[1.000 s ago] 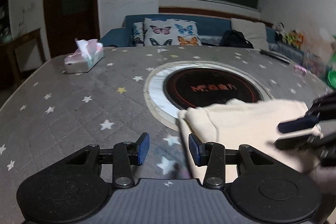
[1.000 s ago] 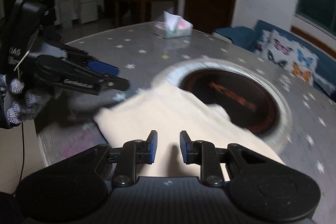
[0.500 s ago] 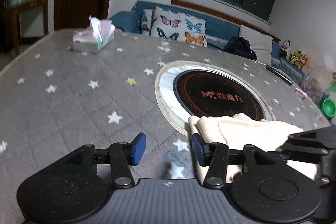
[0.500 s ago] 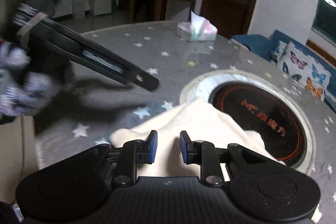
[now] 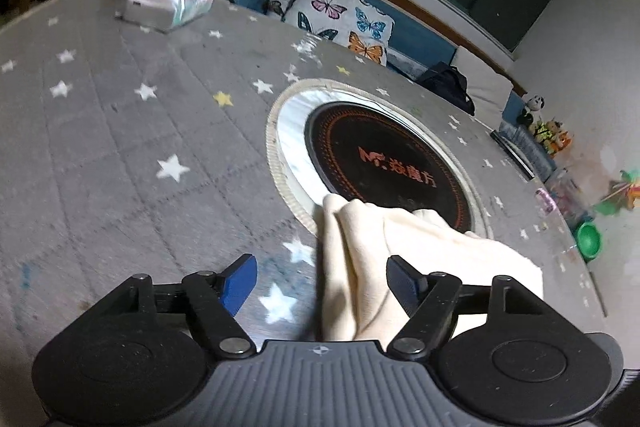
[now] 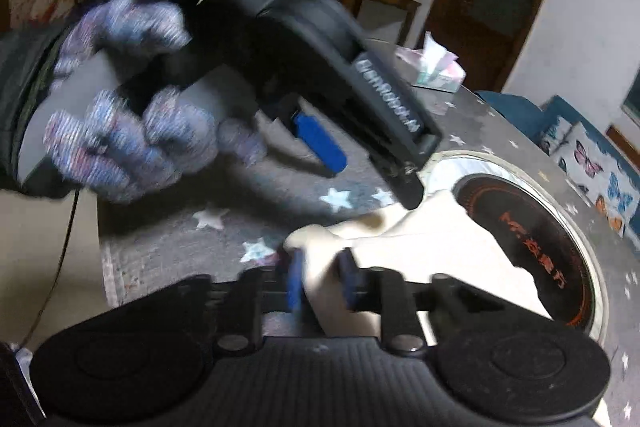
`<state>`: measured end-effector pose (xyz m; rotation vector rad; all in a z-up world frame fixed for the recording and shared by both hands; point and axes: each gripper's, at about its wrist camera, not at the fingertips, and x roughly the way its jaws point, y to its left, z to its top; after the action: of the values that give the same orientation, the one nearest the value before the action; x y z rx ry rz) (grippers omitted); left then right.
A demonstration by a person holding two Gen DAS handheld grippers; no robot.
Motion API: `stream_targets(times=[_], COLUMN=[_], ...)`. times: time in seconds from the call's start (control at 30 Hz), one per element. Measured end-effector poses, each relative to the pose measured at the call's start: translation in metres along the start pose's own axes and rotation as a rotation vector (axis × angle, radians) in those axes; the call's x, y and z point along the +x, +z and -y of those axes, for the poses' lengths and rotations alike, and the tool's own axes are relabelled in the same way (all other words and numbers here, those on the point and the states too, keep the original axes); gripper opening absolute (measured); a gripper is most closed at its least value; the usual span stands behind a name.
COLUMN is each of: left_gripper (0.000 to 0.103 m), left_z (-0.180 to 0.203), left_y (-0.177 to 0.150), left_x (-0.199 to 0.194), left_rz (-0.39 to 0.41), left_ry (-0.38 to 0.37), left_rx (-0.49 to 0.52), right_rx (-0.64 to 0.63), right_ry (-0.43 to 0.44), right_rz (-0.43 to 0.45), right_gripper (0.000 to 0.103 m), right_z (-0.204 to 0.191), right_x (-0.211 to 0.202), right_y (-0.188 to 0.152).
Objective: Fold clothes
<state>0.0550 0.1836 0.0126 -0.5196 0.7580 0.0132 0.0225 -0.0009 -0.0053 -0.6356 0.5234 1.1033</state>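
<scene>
A cream garment (image 5: 420,247) lies bunched on the grey star-patterned table, partly over the round black hotplate (image 5: 384,159). My left gripper (image 5: 322,285) is open wide, with a fold of the garment lying between its fingers. In the right wrist view my right gripper (image 6: 322,283) has the garment's near edge (image 6: 420,247) between its blue pads, which stand a small gap apart around the cloth. The left gripper (image 6: 328,155) and the gloved hand (image 6: 120,115) holding it show large and blurred above the cloth.
A tissue box (image 5: 172,3) stands at the table's far left. A sofa with butterfly cushions (image 5: 340,19) is beyond the table. A green bowl (image 5: 588,237) and small toys sit at the right. The table's near edge (image 6: 108,267) shows in the right wrist view.
My left gripper opened wider and moved right over the garment's fold. My right gripper moved to the garment's near edge, and cloth now sits between its pads.
</scene>
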Motion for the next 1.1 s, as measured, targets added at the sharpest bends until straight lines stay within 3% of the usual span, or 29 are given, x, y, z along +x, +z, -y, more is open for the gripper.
stream_targets(times=[0.2, 0.4, 0.53, 0.7, 0.83, 1.1], left_gripper=[0.074, 0.070, 0.022, 0.018, 0.017, 0.018], left_z=[0.003, 0.004, 0.007, 0.007, 0.007, 0.011], left_y=[0.002, 0.004, 0.005, 0.002, 0.001, 0.001], left_x=[0.008, 0.021, 0.031, 0.035, 0.035, 0.035], left_rz=[-0.046, -0.094, -0.128, -0.127, -0.121, -0.116], left_ry=[-0.081, -0.159, -0.174, -0.149, -0.146, -0.129], left_rx=[-0.097, -0.194, -0.208, -0.187, -0.174, -0.155], right_rx=[0.161, 0.214, 0.216, 0.270, 0.332, 0.576], right_ry=[0.034, 0.047, 0.054, 0.065, -0.025, -0.260], right_rz=[0.078, 0.130, 0.127, 0.121, 0.103, -0.010], right_gripper=[0.006, 0.005, 0.005, 0.008, 0.008, 0.009], right_z=[0.026, 0.037, 0.037, 0.048, 0.073, 0.152], right_x=[-0.025, -0.043, -0.042, -0.051, -0.067, -0.070], right_y=[0.003, 0.001, -0.001, -0.010, -0.029, -0.095])
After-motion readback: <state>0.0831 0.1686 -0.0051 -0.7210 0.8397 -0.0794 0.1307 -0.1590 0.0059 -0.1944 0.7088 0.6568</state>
